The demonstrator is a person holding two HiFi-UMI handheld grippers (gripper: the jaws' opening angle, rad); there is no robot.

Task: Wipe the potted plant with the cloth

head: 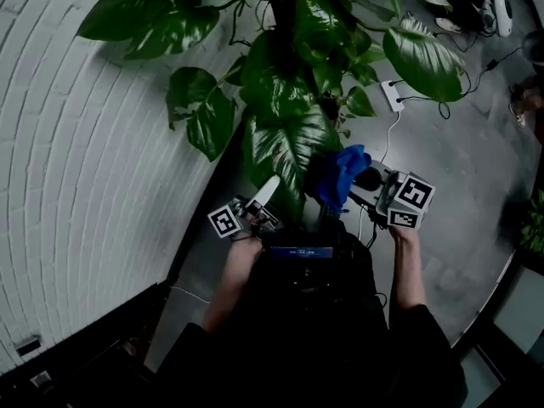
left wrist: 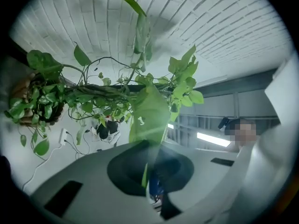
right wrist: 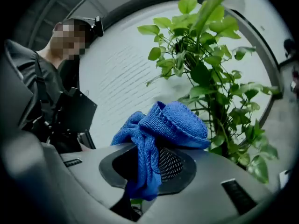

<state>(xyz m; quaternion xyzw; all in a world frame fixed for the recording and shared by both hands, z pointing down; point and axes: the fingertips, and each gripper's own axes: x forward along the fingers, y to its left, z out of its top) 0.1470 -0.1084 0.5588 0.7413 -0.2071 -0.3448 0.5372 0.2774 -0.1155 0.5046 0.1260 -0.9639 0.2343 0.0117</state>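
Head view is dark, and leaves half cover both sets of jaws there. Our left gripper point(left wrist: 150, 169) has its jaws pressed together on a leaf point(left wrist: 149, 113), whose lower end vanishes between them. Our right gripper point(right wrist: 147, 171) pinches the blue cloth point(right wrist: 168, 122), which bunches over its tips and hides them. The plant point(right wrist: 210, 73) stands just beyond, to the right.

Dense plant foliage point(head: 285, 134) crowds the far centre; white brick wall point(head: 85, 143) closes the left; floor point(head: 459, 177) lies open right, a power strip point(head: 392, 94) beyond
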